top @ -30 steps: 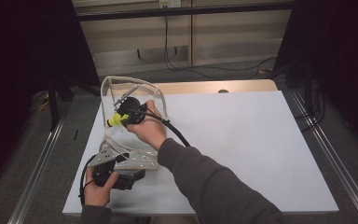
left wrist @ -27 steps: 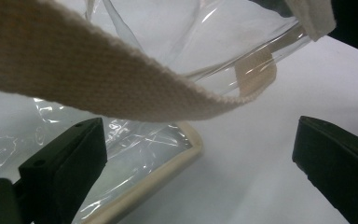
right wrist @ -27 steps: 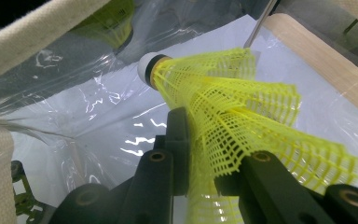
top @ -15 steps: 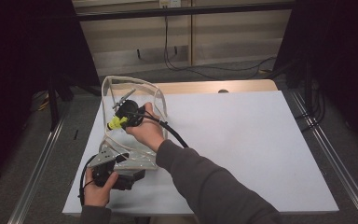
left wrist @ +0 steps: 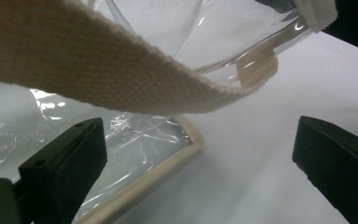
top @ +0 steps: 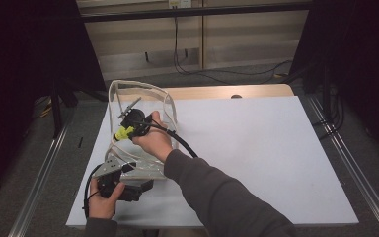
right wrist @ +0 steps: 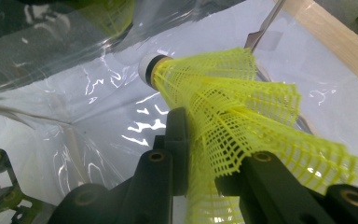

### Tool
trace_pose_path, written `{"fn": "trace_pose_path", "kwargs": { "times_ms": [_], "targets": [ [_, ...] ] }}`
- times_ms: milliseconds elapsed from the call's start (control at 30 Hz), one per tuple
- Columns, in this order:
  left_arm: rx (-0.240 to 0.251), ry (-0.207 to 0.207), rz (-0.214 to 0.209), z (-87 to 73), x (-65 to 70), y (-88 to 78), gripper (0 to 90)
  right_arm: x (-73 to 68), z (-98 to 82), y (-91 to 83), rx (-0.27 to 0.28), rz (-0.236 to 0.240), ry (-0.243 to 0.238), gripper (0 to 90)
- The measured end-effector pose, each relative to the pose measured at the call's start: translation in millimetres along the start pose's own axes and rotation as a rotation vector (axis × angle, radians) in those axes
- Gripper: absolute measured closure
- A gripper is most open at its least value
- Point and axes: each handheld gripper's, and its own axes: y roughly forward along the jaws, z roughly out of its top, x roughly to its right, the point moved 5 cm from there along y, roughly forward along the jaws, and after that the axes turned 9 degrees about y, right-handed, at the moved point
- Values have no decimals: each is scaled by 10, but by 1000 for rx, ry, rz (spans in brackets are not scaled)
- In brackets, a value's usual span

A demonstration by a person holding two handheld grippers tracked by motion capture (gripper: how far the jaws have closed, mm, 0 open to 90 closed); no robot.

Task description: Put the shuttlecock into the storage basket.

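A clear plastic bag [top: 140,101] with cream trim stands open on the left of the white table [top: 256,148]. My right gripper [top: 129,128] reaches into the bag, shut on the net skirt of a yellow shuttlecock [top: 123,133]. In the right gripper view the shuttlecock [right wrist: 233,93] points its white cork up and left, with the right gripper [right wrist: 200,154] pinching its skirt above the bag's crinkled wall. My left gripper [top: 140,185] sits at the bag's near corner. Its own view shows the left gripper [left wrist: 200,172] wide open, the bag's cream edge [left wrist: 168,172] lying between the jaws and a cream strap [left wrist: 98,70] hanging overhead.
A wooden strip [top: 227,92] borders the table's far edge. The table's right half [top: 276,163] is bare white surface. Metal rails [top: 39,168] run along the floor on both sides, and cables hang behind the table.
The right hand with the shuttlecock has barely shifted, a touch lower in the bag. The left gripper has stayed where it was.
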Motion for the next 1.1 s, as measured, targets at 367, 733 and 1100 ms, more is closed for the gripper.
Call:
{"fn": "trace_pose_path", "kwargs": {
  "times_ms": [367, 733, 1100],
  "targets": [
    [-2, -2, 2, -3, -1, -1, 29, -37, -67, 70, -57, 13, -14, 786],
    [3, 0, 4, 1, -4, -8, 29, -110, -144, 142, -122, 77, -17, 674],
    [3, 2, 4, 6, -1, -13, 29, -92, -145, 100, -127, 76, 17, 579]
  ]
}}
